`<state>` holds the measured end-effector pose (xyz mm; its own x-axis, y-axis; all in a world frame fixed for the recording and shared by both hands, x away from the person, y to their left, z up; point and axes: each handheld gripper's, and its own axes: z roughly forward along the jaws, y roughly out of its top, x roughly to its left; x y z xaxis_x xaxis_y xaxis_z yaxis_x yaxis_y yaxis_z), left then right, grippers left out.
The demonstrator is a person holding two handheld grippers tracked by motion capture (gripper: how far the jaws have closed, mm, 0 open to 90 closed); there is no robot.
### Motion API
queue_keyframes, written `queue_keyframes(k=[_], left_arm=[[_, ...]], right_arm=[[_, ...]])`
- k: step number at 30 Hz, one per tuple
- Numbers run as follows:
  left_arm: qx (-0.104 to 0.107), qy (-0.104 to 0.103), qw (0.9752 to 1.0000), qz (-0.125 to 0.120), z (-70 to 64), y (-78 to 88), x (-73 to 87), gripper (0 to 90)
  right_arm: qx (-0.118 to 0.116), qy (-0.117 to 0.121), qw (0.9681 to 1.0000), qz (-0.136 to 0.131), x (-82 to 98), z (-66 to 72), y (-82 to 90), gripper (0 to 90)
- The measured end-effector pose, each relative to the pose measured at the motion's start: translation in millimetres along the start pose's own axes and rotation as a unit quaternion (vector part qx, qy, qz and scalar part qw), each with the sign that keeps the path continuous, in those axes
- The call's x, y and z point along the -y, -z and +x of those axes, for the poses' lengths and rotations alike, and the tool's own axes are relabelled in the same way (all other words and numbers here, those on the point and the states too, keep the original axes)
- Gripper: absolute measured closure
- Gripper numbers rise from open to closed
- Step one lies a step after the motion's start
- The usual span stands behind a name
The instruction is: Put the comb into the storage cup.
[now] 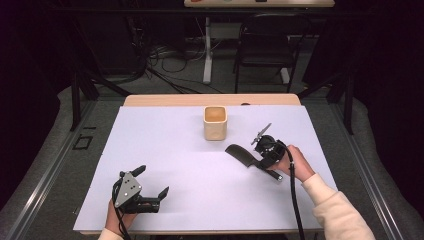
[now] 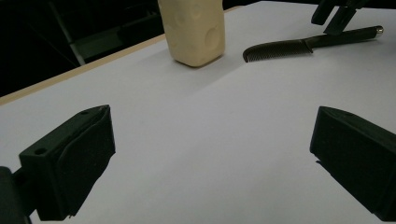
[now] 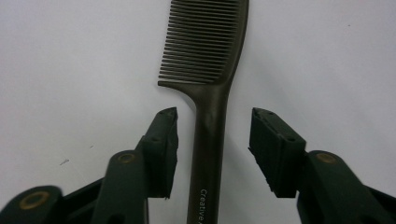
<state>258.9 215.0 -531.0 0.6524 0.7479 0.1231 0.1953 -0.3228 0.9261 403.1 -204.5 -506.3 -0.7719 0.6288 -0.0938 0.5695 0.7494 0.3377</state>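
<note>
Comb: a dark handled comb (image 1: pixel 245 156) lies flat on the white table cover (image 1: pixel 190 200), just right of and nearer the person than the cream cup (image 1: pixel 215 123), apart from it.
Comb axis: in the high view it runs slantwise, toothed end (image 1: pixel 234 150) up-left toward the cup, handle tip (image 1: pixel 276 176) down-right toward the person's right hand (image 1: pixel 295 167).
Right gripper: the right gripper (image 3: pixel 214 144) straddles the handle just below the teeth; jaws about half open, one on each side, with a gap between each pad and the handle, so nothing is gripped.
Left gripper: the left gripper (image 1: pixel 150 182) rests at the near left of the cover, well away from the cup, jaws spread wide with nothing between them.
Right gripper view adds: the comb (image 3: pixel 210 70) runs straight up the frame, teeth on its left side, white lettering "Creative" low on the handle.
Left gripper view adds: round dimples on the cup (image 2: pixel 194 30) wall, the comb (image 2: pixel 299 45) side-on with teeth facing the camera, and a metal tip (image 2: pixel 379 30) on the handle.
</note>
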Motion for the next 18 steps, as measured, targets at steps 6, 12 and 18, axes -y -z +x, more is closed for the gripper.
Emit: queue_keyframes(k=[6, 12, 18], left_arm=[[0.002, 0.002, 1.0, 0.001, -0.2, -0.2, 0.4, 0.0], [0.002, 0.002, 1.0, 0.001, 0.0, -0.2, 0.4, 0.1], [0.002, 0.004, 1.0, 0.001, 0.0, 0.0, 0.7, 0.0]], right_arm=[[0.002, 0.015, 0.9992, 0.038, -9.4, 2.1, -8.5, 60.1], [0.004, 0.022, 0.9978, 0.062, -15.0, 0.7, -14.3, 61.6], [0.006, 0.029, 0.9963, 0.08, -16.9, -0.6, -18.3, 62.6]])
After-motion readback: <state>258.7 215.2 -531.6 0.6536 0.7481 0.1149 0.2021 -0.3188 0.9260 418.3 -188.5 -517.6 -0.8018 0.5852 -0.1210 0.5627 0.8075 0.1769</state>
